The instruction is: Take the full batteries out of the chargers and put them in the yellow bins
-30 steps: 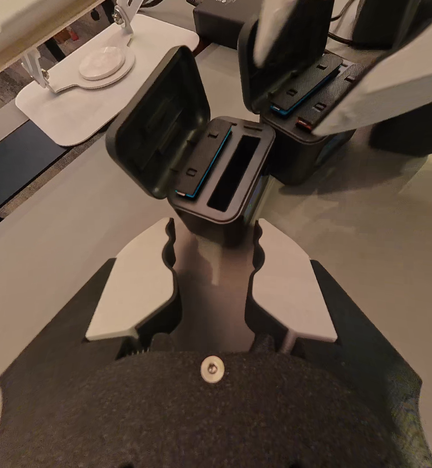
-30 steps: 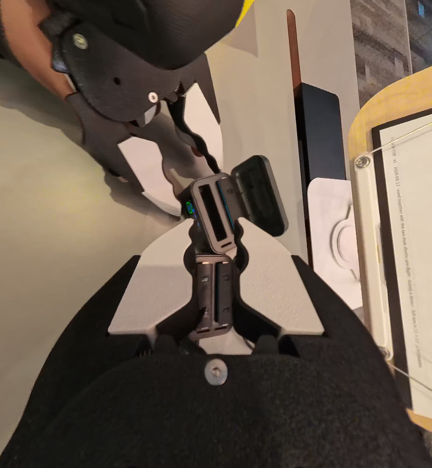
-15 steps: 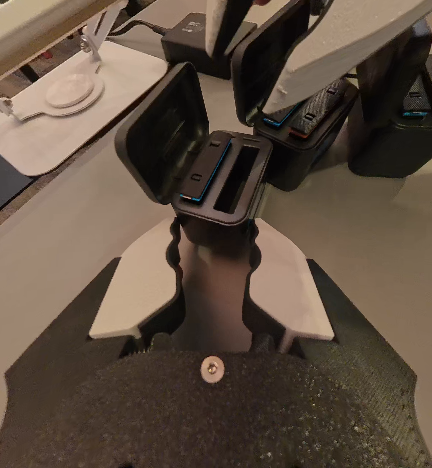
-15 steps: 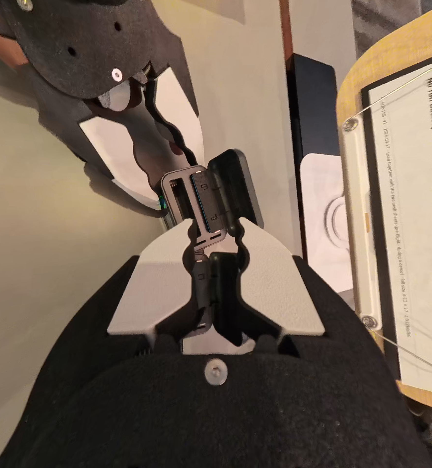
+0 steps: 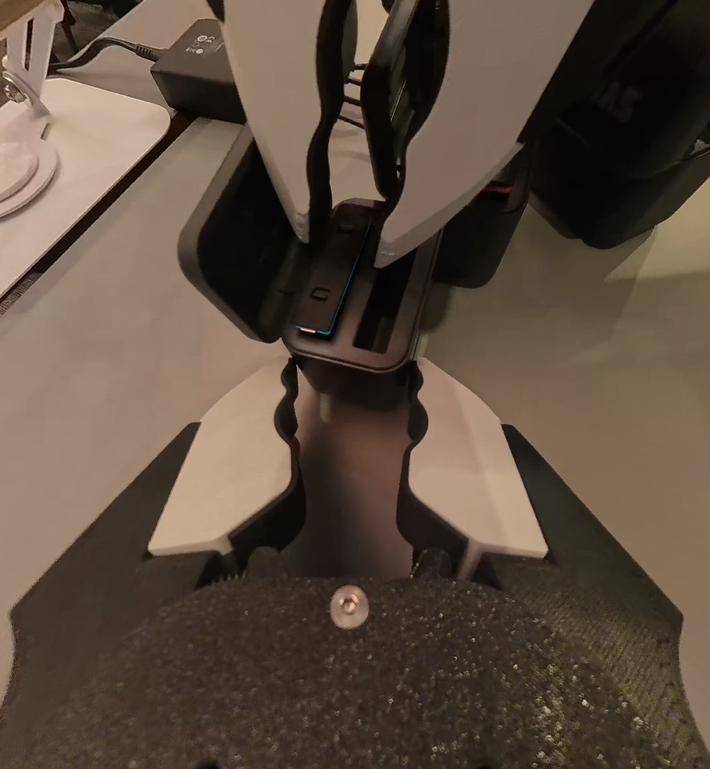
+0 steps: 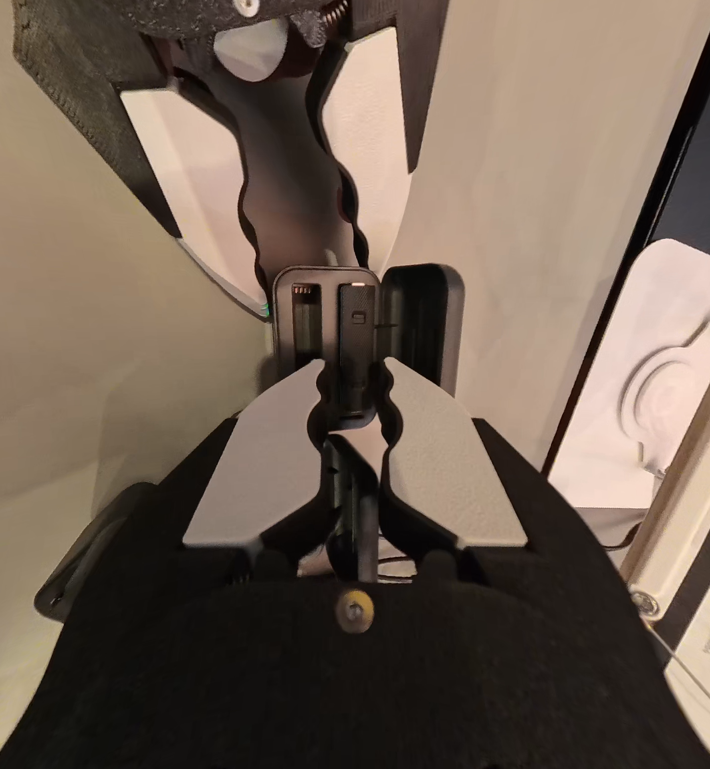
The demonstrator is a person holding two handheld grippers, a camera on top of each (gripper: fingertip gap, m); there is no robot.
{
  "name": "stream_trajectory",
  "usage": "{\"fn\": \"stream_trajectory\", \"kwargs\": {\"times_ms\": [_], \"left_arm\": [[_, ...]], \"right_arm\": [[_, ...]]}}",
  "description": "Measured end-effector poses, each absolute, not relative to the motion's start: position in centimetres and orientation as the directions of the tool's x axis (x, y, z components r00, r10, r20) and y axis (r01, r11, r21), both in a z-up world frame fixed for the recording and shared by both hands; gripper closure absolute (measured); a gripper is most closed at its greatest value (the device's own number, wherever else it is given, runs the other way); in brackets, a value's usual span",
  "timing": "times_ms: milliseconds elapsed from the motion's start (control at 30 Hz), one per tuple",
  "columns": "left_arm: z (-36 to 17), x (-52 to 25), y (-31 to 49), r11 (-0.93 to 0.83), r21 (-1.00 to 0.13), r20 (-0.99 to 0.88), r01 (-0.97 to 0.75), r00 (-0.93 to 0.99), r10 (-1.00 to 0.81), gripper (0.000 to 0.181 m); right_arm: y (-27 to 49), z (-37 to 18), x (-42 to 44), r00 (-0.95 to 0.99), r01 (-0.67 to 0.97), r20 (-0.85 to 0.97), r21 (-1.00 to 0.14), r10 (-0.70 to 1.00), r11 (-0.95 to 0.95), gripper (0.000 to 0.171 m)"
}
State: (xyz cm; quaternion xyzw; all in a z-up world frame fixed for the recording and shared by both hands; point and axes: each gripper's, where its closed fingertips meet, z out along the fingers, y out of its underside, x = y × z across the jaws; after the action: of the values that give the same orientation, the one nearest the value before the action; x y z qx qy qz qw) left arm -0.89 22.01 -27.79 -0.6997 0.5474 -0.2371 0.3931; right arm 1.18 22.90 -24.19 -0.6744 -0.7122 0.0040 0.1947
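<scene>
A black charger [image 5: 345, 351] with its lid [image 5: 228, 270] open stands on the grey table. A blue-edged battery [image 5: 324, 291] sits in its left slot; the right slot [image 5: 382, 299] is empty. My left gripper [image 5: 352, 368] is shut on the charger body. My right gripper [image 5: 343, 243] comes down from above, open, with a finger on either side of the battery's far end. In the right wrist view the right gripper [image 6: 352, 361] straddles the battery [image 6: 355, 320] in the charger [image 6: 282, 324], and the left gripper [image 6: 316, 287] holds the charger from the far side. No yellow bin is in view.
Two more black chargers [image 5: 482, 233] [image 5: 619, 145] stand behind to the right, one also showing under my right gripper [image 6: 353, 499]. A black power adapter [image 5: 195, 79] with a cable lies at the back. A white stand base [image 6: 657, 395] and a sign board [image 6: 699, 624] are beyond the table's edge. The grippers' ends are close to 5 cm from one another.
My right gripper has moved from over the neighbouring charger to the held one and now straddles its battery. My left gripper has stayed on the charger.
</scene>
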Motion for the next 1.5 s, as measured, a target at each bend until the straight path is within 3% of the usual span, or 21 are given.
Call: {"fn": "stream_trajectory", "kwargs": {"times_ms": [300, 600, 1500], "left_arm": [[-27.8, -0.8, 22.0, -0.09, -0.811, -0.097, -0.578, 0.285, -0.954, 0.13], [-28.0, -0.3, 22.4, -0.071, -0.803, -0.13, -0.592, 0.29, -0.948, 0.122], [-27.5, -0.5, 22.6, -0.107, -0.824, -0.08, -0.556, 0.301, -0.95, 0.127]], "right_arm": [[23.0, -24.5, 1.2, 0.001, 0.965, 0.14, -0.259, 0.99, 0.036, 0.157], [23.3, -24.5, 1.2, -0.064, 0.986, 0.077, -0.151, 0.995, 0.075, 0.157], [23.3, -23.2, 0.7, -0.078, 0.957, 0.169, -0.263, 0.983, 0.121, 0.157]]}}
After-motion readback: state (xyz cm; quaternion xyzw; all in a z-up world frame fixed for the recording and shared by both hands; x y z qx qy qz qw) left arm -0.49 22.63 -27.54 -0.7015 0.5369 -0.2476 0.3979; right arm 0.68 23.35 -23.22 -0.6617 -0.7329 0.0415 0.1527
